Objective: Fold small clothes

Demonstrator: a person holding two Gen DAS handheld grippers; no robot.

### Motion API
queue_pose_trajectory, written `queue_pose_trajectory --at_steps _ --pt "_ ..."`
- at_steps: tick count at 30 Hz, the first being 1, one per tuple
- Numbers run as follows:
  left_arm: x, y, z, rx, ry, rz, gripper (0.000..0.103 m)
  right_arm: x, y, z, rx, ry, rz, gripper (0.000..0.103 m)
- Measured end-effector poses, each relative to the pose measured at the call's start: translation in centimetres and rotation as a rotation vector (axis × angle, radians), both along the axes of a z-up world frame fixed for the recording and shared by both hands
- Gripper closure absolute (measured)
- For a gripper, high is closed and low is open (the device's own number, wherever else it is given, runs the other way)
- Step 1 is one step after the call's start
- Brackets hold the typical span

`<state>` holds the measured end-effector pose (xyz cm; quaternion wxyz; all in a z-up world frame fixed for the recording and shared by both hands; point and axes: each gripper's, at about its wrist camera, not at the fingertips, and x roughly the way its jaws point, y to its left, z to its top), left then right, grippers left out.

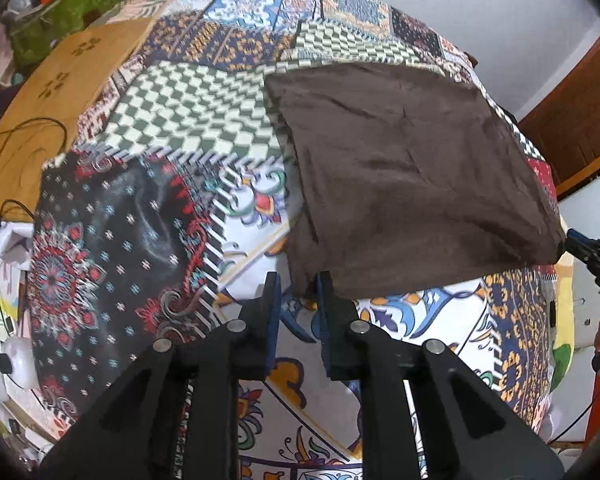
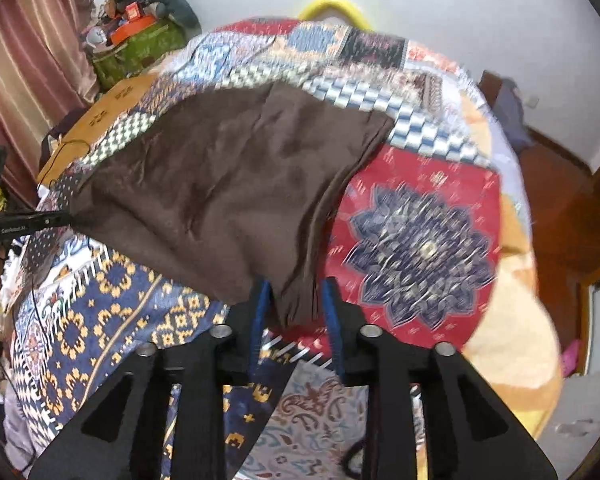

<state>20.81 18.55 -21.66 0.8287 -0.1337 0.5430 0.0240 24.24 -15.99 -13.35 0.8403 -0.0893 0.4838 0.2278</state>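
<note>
**Left wrist view: brown garment being carried by two near corners over a patchwork bed**

Left wrist view is showing a small brown garment (image 1: pixel 412 168) filling the centre and right of the frame. It is lying mostly spread on a patchwork bedspread (image 1: pixel 148 216), with its near edge lifted and hanging slightly. The left gripper (image 1: pixel 298 284), at bottom centre, is standing with its fingers a little apart. The garment's near left corner is drooping down between them, against the inner face of the right finger; whether the pads are actually pinching the cloth cannot be told here. At the right edge of the frame the right gripper (image 1: pixel 572 236) is meeting the garment's other near corner.

In the right wrist view the same garment (image 2: pixel 228 196) is stretching from centre to upper left. Its near corner is hanging in a narrow bunch between the right gripper (image 2: pixel 294 292), whose fingers are standing visibly apart on either side of the cloth, not pressing it. At the left edge of the frame the left gripper (image 2: pixel 60 218) is reaching the far corner.

Holding one corner at each side is likely keeping the edge taut and straight, so it can travel evenly across the cloth for a fold.

Beyond the bedspread, a tan board (image 1: pixel 60 92) and a green bag (image 1: pixel 60 28) are sitting at upper left, below a pale wall.
</note>
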Motion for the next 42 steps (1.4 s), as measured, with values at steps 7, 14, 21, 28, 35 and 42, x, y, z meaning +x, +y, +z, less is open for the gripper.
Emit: queue_pose_trajectory --at_steps 7,14,21,28,35,42 --pt "2.8 0.1 3.4 0.044 -0.099 0.016 0.065 2.0 0.3 2.2 0.028 -0.058 -0.006 0.065" --pt "8.7 1.3 2.7 0.117 -0.101 0.040 0.053 6.5 2.1 1.0 0.016 -0.058 -0.008 0.058" --pt "15.2 4.0 -1.7 0.115 -0.050 0.117 0.053 12.2 0.6 -1.6 0.047 -0.017 -0.125 0.058" --pt "19.1 5.8 -5.3 -0.055 -0.011 0.178 0.056 15.7 0.6 -4.0 0.071 0.034 -0.139 0.076" --pt "18.6 5.0 -3.8 -0.008 -0.084 0.116 0.103 16.0 1.3 -3.5 0.072 -0.005 -0.108 0.099" --pt "15.8 5.3 0.6 0.136 -0.225 0.124 0.103 15.9 1.7 0.0 0.072 -0.129 -0.096 0.100"
